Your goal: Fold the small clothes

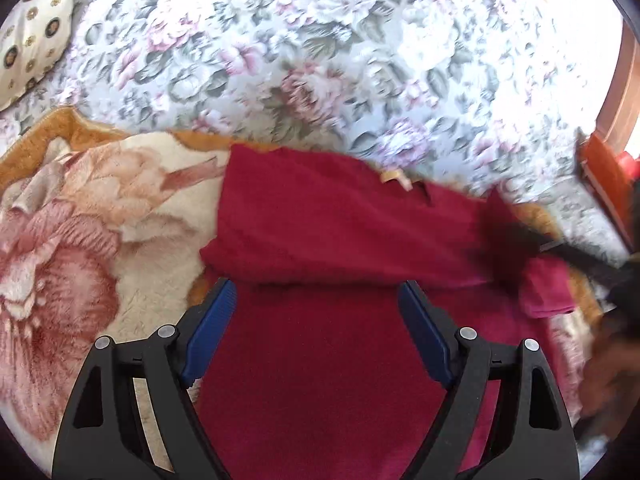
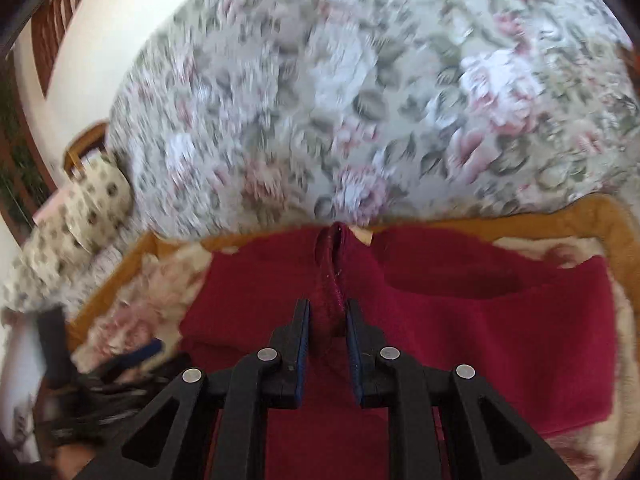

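A dark red garment [image 1: 328,224] lies on a cream floral blanket [image 1: 100,220] with an orange border. My left gripper [image 1: 316,296] hovers over the near part of it, blue pads wide apart and nothing between them. In the right wrist view my right gripper [image 2: 328,312] is shut on a raised fold of the same red garment [image 2: 500,312], which stands up in a ridge between the blue pads. The right gripper shows as a dark blur [image 1: 552,248] at the right of the left wrist view. The left gripper appears blurred at the lower left [image 2: 132,354] of the right wrist view.
A floral bedspread [image 1: 320,60] covers the bed beyond the blanket. A cream pillow with round motifs [image 1: 32,40] lies at the far left. Wooden furniture [image 1: 616,120] stands at the right edge. A white wall and wooden slats [image 2: 52,40] are at the right view's left.
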Demonstrator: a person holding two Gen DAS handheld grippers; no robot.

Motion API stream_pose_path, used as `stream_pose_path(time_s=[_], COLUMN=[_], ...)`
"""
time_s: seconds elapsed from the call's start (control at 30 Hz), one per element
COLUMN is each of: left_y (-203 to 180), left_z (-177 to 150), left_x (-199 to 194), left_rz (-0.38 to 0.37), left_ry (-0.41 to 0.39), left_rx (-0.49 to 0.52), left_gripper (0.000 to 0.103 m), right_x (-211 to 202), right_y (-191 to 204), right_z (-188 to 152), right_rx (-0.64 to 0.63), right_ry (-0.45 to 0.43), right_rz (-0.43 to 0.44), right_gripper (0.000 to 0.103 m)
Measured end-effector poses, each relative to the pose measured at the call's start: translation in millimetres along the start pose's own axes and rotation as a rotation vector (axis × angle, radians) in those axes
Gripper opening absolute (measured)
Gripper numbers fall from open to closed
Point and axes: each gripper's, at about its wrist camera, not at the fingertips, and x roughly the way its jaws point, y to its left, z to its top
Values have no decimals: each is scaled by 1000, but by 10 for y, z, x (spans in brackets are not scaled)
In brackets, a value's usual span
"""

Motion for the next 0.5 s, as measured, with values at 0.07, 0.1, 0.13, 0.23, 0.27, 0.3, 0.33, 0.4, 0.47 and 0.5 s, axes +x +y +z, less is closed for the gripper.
stream_pose_path(time_s=[0.07,0.1,0.13,0.23,0.27,0.3,0.33,0.4,0.47,0.5], left_y=[-91,-155,-218,-381,-435,-490,-545,-637,-734,-771], left_z=[61,94,121,155,162,173,189,210,204,190], left_x=[22,61,111,291,351,417,483,597,711,767], left_rz=[-34,-58,-84,-147,-160,-159,-160,-197,-260,-284], left_ry=[5,13,23,69,82,88,92,107,130,150], left_rx=[20,35,49,83,95,108,117,112,92,83], left_gripper=[83,83,83,83,83,83,83,83,83,83], right_x=[287,409,503,503,395,248,110,-132,-340,-385], right_y=[65,66,44,-111,-170,-235,-285,-361,-396,-392], right_z=[-61,-88,-105,-127,-120,-119,-127,-205,-383,-478], right_rx=[2,16,37,131,146,157,161,142,116,100], right_ry=[46,69,100,132,102,60,30,11,-15,-15], right_rz=[-15,-11,22,131,148,139,115,10,-44,-58], right_gripper=[18,19,27,34,35,35,36,36,36,36])
